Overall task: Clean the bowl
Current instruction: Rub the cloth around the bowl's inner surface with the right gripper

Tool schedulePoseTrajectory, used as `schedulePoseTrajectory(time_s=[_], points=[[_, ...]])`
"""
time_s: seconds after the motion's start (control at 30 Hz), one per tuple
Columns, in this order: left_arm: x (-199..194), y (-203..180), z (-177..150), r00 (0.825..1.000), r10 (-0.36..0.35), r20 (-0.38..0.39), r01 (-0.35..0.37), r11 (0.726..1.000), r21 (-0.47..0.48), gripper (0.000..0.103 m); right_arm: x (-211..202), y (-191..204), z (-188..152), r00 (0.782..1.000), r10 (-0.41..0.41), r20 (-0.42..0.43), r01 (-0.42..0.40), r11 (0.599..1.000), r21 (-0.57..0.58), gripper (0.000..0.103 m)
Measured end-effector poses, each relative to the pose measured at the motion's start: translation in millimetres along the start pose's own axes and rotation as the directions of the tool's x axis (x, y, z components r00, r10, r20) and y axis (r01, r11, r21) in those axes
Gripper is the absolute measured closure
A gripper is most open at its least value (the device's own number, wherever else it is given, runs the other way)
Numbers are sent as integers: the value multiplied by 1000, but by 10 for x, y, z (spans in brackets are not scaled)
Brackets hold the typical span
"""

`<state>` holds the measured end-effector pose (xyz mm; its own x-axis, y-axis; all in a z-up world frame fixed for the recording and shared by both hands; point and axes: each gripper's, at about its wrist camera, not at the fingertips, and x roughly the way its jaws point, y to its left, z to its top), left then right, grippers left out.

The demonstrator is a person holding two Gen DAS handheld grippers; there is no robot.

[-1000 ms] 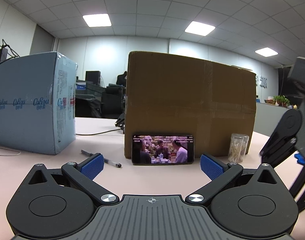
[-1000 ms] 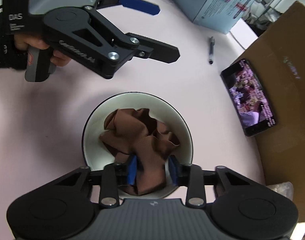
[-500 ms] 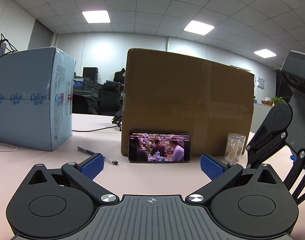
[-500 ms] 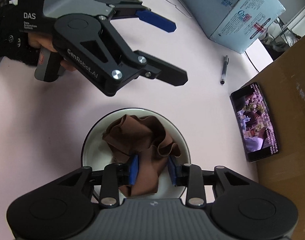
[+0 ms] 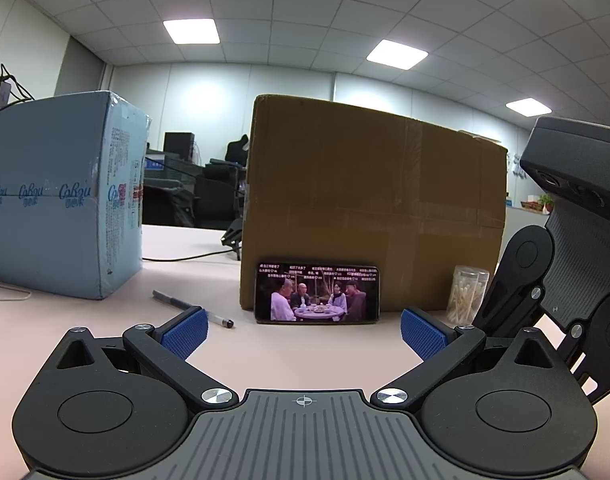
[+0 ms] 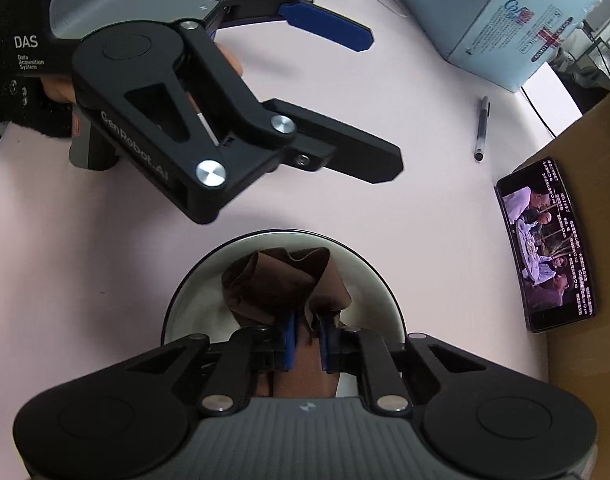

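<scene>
Right wrist view: right gripper point(image 6: 307, 338) just closed, pinching brown cloth point(image 6: 281, 280) over bowl point(image 6: 377, 280); left gripper point(image 5: 303, 326) spread wide, empty.

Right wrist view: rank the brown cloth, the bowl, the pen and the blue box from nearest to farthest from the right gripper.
1. Brown cloth: pinched in the right gripper, bunched inside the bowl.
2. Bowl: directly under the gripper, its rim ringing the cloth.
3. Pen: well beyond the bowl, upper right on the table.
4. Blue box: farthest, top right corner, past the pen.
</scene>
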<state>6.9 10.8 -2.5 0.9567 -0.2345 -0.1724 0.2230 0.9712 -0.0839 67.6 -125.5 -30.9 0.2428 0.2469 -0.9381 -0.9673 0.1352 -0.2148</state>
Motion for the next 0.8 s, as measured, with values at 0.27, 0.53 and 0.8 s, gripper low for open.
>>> schedulePoseTrajectory(time_s=[0.27, 0.53, 0.8], points=[[1, -3, -2, 1000, -10, -1, 10, 1000, 0, 0, 56, 10, 51, 986, -62, -154, 65, 998, 17, 91], [-3, -9, -3, 1000, -18, -1, 18, 1000, 2, 0, 31, 133, 162, 997, -19, -73, 20, 1000, 15, 92], [-3, -9, 1, 1000, -23, -5, 23, 1000, -3, 0, 65, 68, 183, 998, -45, -50, 46, 999, 9, 91]])
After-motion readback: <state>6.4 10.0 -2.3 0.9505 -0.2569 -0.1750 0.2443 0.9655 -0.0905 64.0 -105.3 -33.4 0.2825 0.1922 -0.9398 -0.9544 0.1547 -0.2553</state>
